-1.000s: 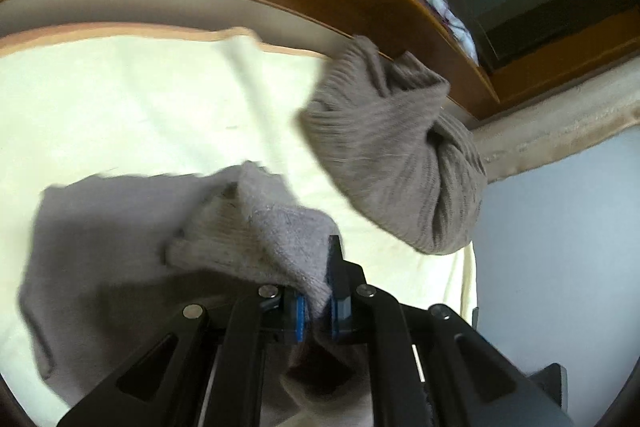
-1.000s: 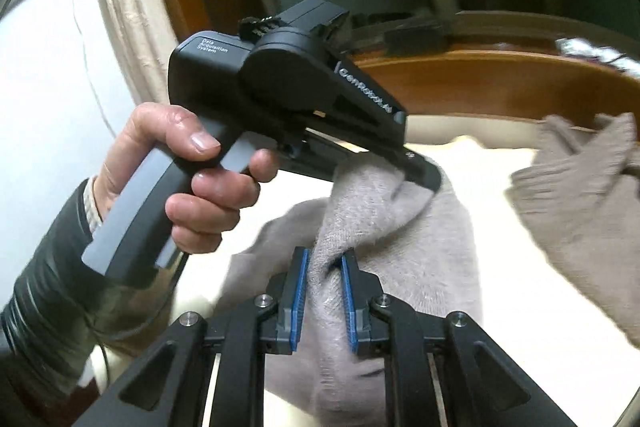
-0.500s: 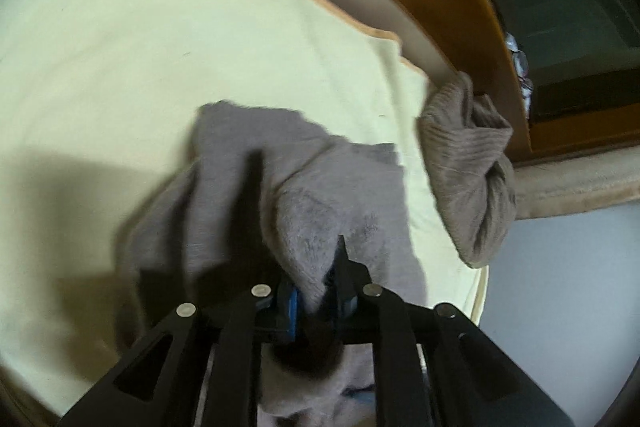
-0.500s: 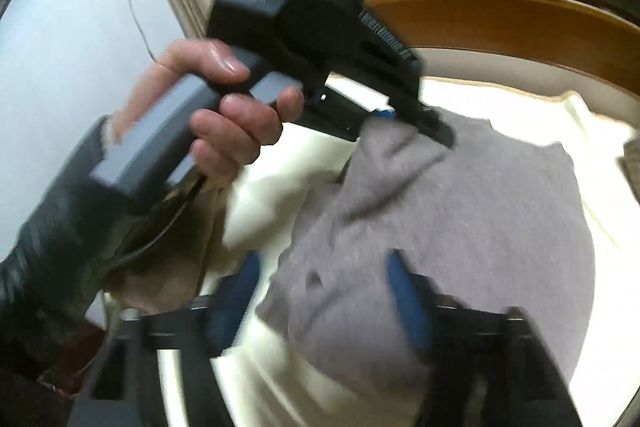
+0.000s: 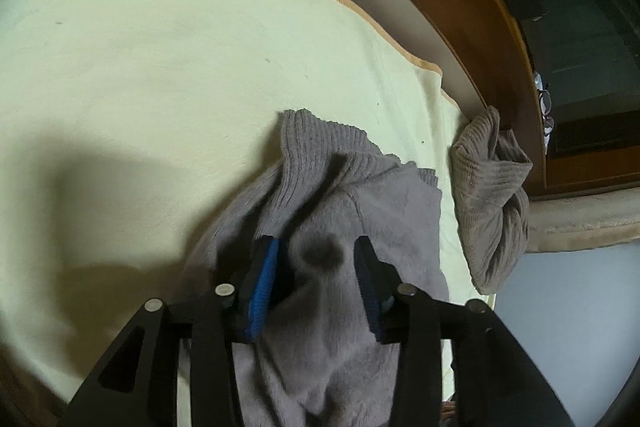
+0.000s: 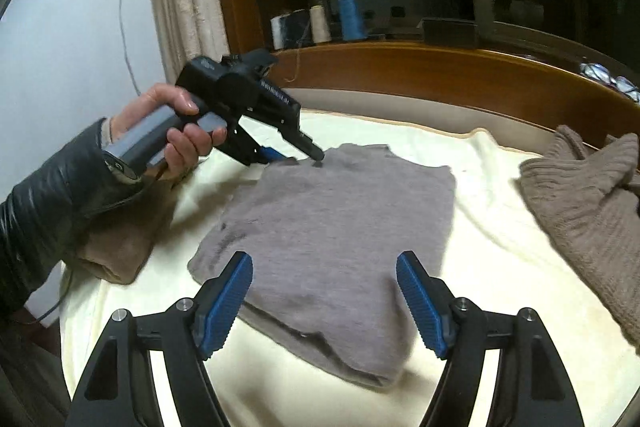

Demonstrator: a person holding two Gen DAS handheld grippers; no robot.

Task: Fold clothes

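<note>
Both grippers have just let go: the right gripper gapes wide above the grey sweater. The left gripper, jaws opening, straddles its far edge. This fold looks laid.

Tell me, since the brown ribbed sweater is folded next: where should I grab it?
Take the brown ribbed sweater by its raised ribbed edge nearest the headboard, coming from above: it lies crumpled, and that edge stands clear of the cream blanket.

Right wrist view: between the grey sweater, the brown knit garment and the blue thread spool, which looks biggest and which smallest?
1. Grey sweater, spread flat mid-picture.
2. Brown knit garment: it looks smaller, but the picture's right edge cuts it off, so its full extent is unsure.
3. Blue thread spool, much the smallest, though it also stands farthest away on the wooden ledge.
</note>
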